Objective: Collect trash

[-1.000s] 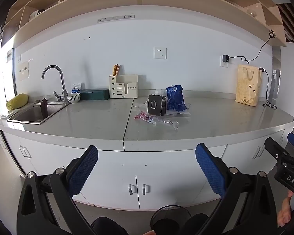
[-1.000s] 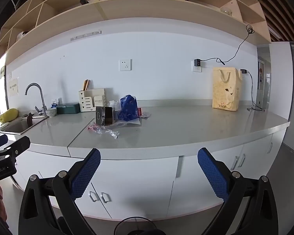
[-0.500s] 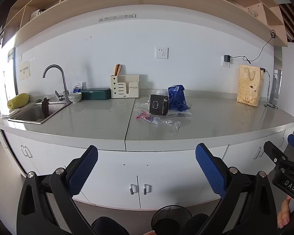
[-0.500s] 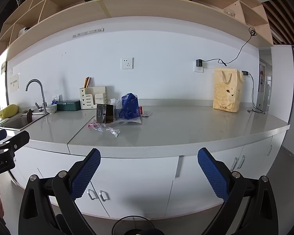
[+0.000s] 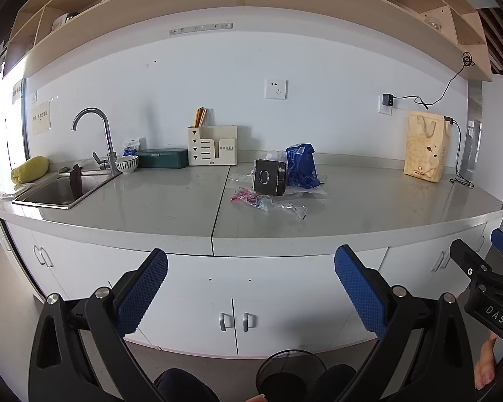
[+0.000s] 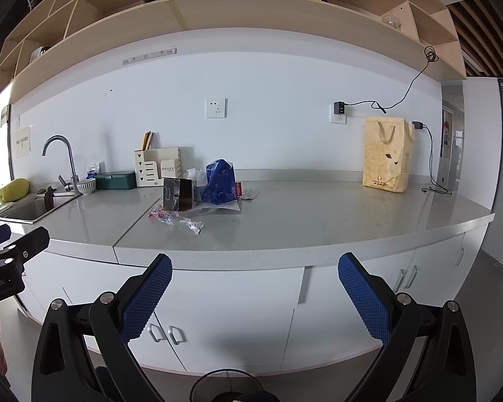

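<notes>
Trash lies mid-counter: a crumpled clear wrapper with red print (image 5: 266, 202) (image 6: 176, 218), a small black box (image 5: 269, 177) (image 6: 178, 193), a blue plastic bag (image 5: 301, 166) (image 6: 219, 182) on clear film, and a small red packet (image 6: 238, 189). A black mesh waste bin (image 5: 290, 373) (image 6: 226, 387) stands on the floor below. My left gripper (image 5: 251, 288) is open and empty in front of the cabinets. My right gripper (image 6: 255, 288) is open and empty, further right; its tip shows in the left wrist view (image 5: 479, 274).
A sink (image 5: 58, 192) with tap (image 5: 95, 134) is at the left, with a bowl (image 5: 126, 164), a green box (image 5: 162, 158) and a cream utensil holder (image 5: 213, 145). A yellow paper bag (image 5: 426, 144) and charger cable stand far right. White cabinets (image 5: 233, 308) run under the counter.
Both grippers have drifted slightly, so the counter sits a little higher and further left in each view. Jaws stay open; nothing on the counter has moved.
</notes>
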The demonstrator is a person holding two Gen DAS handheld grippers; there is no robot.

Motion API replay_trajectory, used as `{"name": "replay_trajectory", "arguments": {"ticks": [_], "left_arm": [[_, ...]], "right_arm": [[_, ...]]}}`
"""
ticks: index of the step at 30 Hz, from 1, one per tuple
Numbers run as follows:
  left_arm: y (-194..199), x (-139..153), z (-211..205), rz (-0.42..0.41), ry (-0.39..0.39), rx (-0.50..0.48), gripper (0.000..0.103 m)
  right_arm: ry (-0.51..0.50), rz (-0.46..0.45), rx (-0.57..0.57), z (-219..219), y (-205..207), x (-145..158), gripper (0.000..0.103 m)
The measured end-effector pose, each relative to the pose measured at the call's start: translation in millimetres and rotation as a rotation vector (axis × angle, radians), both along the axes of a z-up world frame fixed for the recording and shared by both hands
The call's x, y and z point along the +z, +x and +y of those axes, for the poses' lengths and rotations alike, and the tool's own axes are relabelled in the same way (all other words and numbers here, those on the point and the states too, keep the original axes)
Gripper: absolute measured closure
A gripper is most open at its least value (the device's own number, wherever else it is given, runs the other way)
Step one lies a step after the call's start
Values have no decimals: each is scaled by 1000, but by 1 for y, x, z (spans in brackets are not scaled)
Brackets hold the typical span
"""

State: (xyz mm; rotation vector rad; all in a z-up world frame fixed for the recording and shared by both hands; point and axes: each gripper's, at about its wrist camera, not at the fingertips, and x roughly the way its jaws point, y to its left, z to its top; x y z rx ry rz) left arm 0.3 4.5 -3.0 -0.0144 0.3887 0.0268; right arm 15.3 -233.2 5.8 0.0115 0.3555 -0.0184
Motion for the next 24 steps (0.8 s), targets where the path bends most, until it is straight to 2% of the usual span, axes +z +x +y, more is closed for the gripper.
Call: {"name": "replay_trajectory", "arguments": {"ticks": [24], "left_arm": [[-1,0,-3,8,-3,-2,4]], "right_arm": [[3,14,19,1,2,2,3]]}}
